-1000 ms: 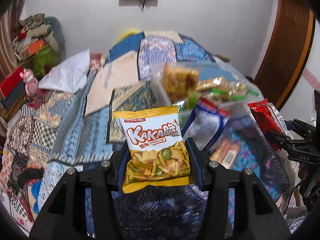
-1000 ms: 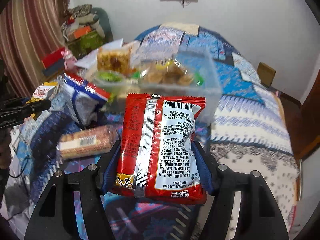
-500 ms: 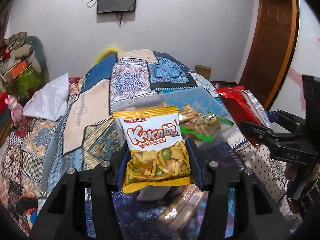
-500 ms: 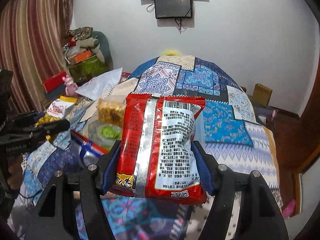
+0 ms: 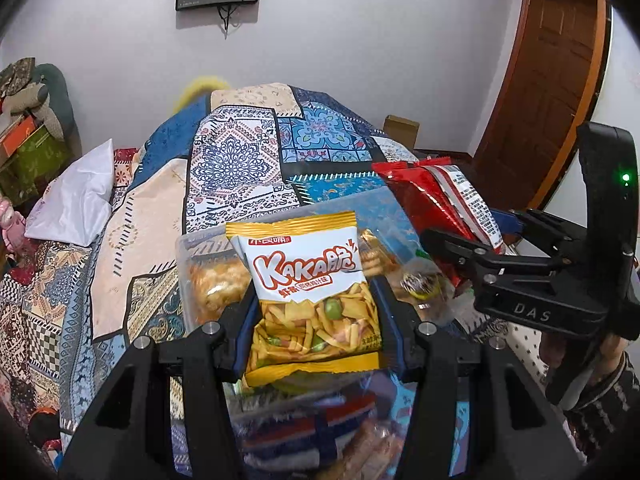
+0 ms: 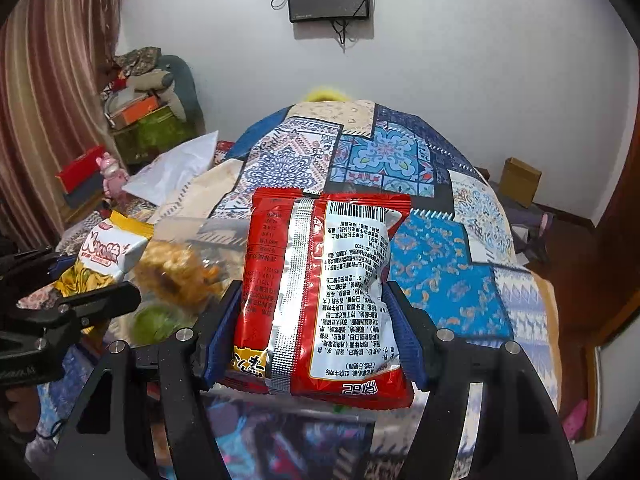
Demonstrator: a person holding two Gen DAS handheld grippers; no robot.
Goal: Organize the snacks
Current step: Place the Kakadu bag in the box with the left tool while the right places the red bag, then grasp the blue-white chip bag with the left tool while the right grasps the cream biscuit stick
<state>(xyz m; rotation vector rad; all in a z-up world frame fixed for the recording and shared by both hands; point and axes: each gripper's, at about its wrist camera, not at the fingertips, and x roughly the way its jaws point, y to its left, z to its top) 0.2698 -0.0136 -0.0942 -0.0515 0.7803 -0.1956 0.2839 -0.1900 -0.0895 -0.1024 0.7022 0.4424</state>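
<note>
My left gripper (image 5: 316, 320) is shut on a yellow and white KAKA snack bag (image 5: 308, 292) and holds it above a clear plastic box (image 5: 196, 248) of snacks on the bed. My right gripper (image 6: 316, 320) is shut on a red and silver snack bag (image 6: 320, 292), back side facing me, also over the box (image 6: 180, 236). In the left wrist view the right gripper (image 5: 472, 252) with its red bag (image 5: 436, 196) hangs just right of the box. In the right wrist view the left gripper (image 6: 80, 292) with the yellow bag (image 6: 100, 260) is at the left.
The patchwork quilt (image 5: 240, 160) covers the bed. A white pillow (image 5: 76, 196) lies at the left. More snack packs (image 5: 320, 428) lie below the left gripper. A cardboard box (image 6: 520, 180) and a wooden door (image 5: 548, 80) are at the right. Clutter (image 6: 140, 100) is stacked far left.
Both grippers rose and moved forward with their bags, and now hang over the clear box. They have come closer together.
</note>
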